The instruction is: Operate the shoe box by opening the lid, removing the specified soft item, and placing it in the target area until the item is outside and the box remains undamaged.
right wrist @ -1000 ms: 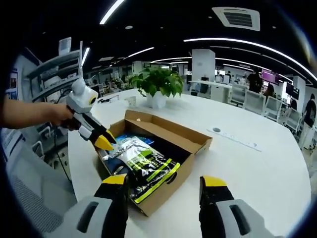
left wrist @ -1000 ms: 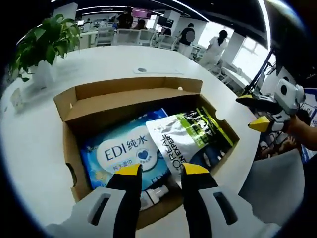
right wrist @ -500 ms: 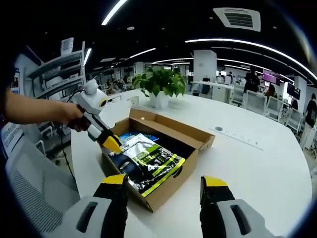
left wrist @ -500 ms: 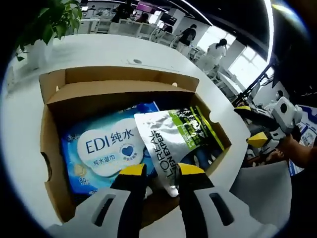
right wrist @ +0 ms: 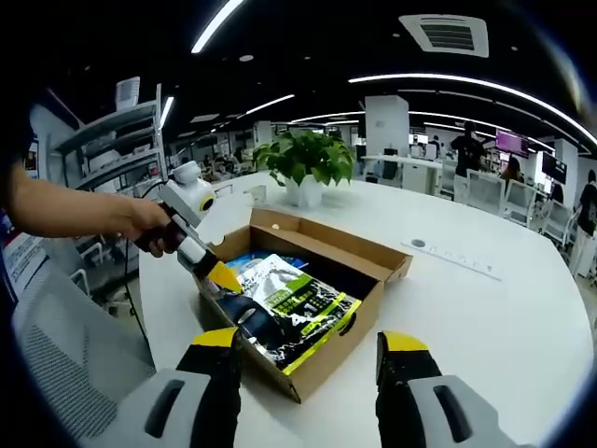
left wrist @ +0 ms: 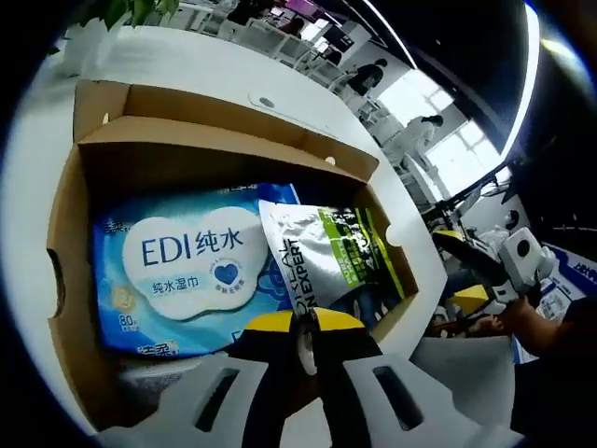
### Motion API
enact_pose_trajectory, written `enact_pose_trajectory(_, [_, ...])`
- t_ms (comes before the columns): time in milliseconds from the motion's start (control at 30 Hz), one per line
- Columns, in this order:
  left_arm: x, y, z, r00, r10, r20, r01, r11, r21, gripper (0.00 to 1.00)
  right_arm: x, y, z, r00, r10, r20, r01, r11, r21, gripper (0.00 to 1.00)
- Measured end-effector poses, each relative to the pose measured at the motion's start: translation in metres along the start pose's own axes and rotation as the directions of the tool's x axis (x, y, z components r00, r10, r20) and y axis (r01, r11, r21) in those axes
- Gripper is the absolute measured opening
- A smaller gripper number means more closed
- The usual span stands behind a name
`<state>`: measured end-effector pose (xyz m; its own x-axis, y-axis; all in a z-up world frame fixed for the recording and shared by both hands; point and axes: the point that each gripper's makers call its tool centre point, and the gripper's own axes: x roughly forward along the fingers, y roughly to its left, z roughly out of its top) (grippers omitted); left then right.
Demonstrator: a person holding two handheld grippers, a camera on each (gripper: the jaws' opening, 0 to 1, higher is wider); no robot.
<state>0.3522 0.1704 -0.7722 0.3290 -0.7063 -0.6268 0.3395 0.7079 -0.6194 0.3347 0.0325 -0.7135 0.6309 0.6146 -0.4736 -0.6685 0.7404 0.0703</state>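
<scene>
Left gripper view, open shoe box [left wrist: 65,233] holding wipes pack [left wrist: 182,271], left tongs [left wrist: 300,322] pinching silver pouch [left wrist: 326,261], right tongs [right wrist: 308,350] agape, empty.

- An open-plan office, seen in the right gripper view.
- Long ceiling lights [right wrist: 466,84] run overhead from 10 to 3 o'clock, with an air vent [right wrist: 454,30] at 1.
- White table [right wrist: 485,317] with a potted plant [right wrist: 306,163] at 12.
- Shelves [right wrist: 112,140] at 10; desks and chairs [right wrist: 485,191] at 2, people standing there.

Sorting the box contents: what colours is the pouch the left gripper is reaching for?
Silver pouch with a lime-green and black panel, clearest in the left gripper view.
</scene>
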Motion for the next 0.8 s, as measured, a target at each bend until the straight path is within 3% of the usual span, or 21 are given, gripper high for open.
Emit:
enact_pose_trajectory(233, [-0.006, 0.001, 0.001, 1.0, 0.008, 0.024, -0.008, 1.0, -0.003, 0.0, 0.004, 0.003, 0.002, 1.0, 0.005, -0.006, -0.005, 1.0, 0.007, 0.56])
enact_pose_trajectory(800, [-0.028, 0.025, 0.005, 0.996, 0.075, 0.057, -0.073, 0.997, -0.025, 0.0, 0.033, 0.016, 0.013, 0.997, 0.066, -0.05, -0.064, 0.997, 0.049, 0.51])
